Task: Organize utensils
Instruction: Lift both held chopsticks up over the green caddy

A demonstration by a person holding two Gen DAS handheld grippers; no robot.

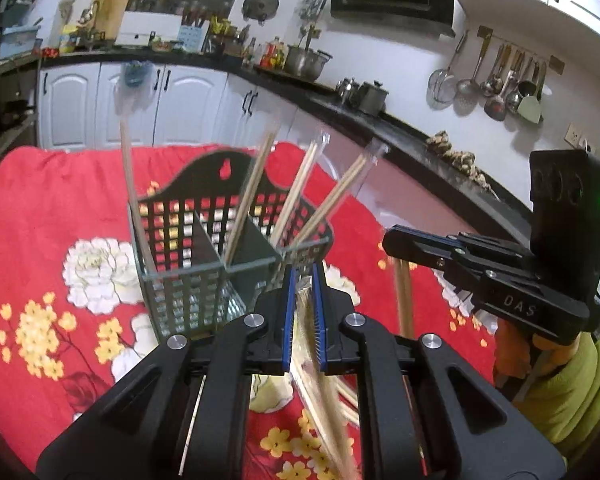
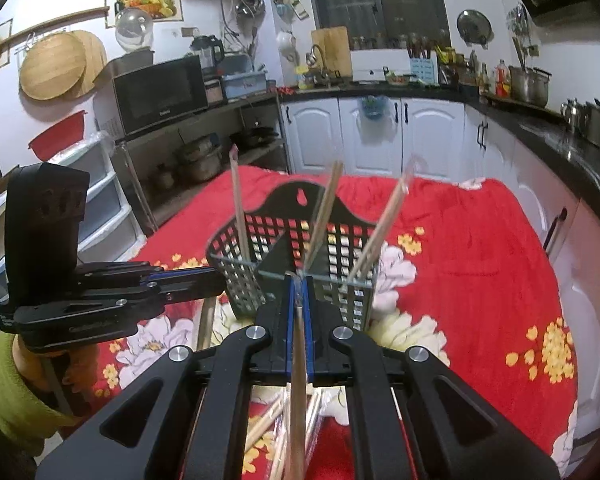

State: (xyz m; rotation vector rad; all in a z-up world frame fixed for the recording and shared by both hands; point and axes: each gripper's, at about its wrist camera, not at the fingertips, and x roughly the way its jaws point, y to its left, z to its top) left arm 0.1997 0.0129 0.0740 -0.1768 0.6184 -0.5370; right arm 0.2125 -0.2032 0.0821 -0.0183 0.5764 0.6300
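on a table covered by a red floral cloth (image 1: pixel 40 208) stands a black perforated utensil caddy (image 1: pixel 204 264) with an arched back plate and an inner divider that forms compartments. four pairs of wooden chopsticks in clear sleeves (image 1: pixel 256 192) stand tilted in the caddy, leaning outward over its rim: one at the far left corner, one near the divider, two in the right-hand part. the left gripper (image 1: pixel 302 280) sits just in front of the caddy's near right corner, its blue-padded jaws drawn narrow and clamped on a sleeved pair of chopsticks (image 1: pixel 305 312) whose lower end trails back beneath the tool, blurred. the right gripper (image 2: pixel 299 286) is likewise pinched nearly closed on its own sleeved pair of chopsticks (image 2: pixel 299 356), the sticks running from between the pads back under the tool, the tips just short of the caddy's near rim in the right wrist view. each gripper shows in the other's view, off to the side of the caddy with a wooden stick hanging below its jaws. further loose sleeved chopsticks (image 2: pixel 268 420) lie on the cloth beneath the right gripper. a green sleeve (image 1: pixel 572 396) shows at the edge behind the right gripper in the left wrist view. kitchen counters, white cupboards and hanging ladles form the background.
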